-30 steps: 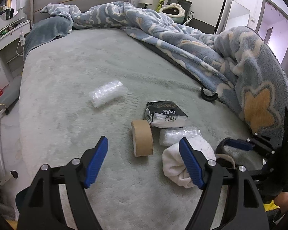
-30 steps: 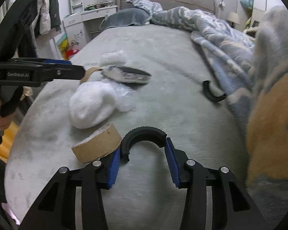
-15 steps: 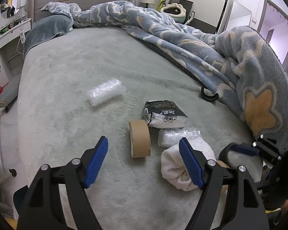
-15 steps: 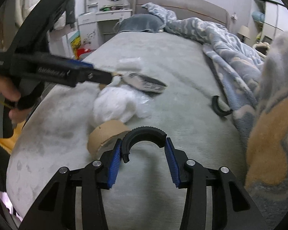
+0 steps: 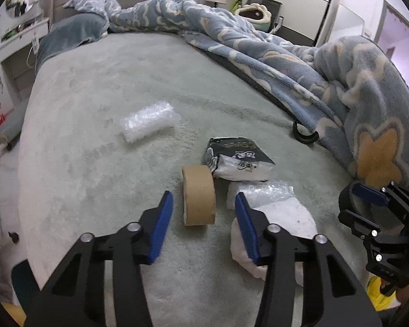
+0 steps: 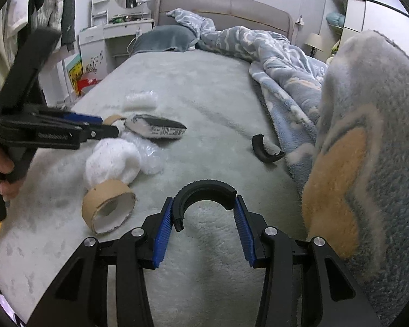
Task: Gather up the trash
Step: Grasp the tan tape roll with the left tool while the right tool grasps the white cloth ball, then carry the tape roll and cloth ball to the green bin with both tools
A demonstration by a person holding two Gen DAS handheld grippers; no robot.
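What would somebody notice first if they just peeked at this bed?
Probably the black half ring pinched in the right gripper, held just above the grey bed cover. Next, the little heap of rubbish near the bed's edge: a brown tape roll standing on its rim in front of the left gripper, with a white fluffy bundle and a black-and-white packet beside it.

Left gripper [image 5: 204, 209] jaws just closed narrower, cardboard tape roll [image 5: 199, 194] between them, not gripped

Right gripper [image 6: 204, 218] clamps black half-ring [image 6: 205, 189]
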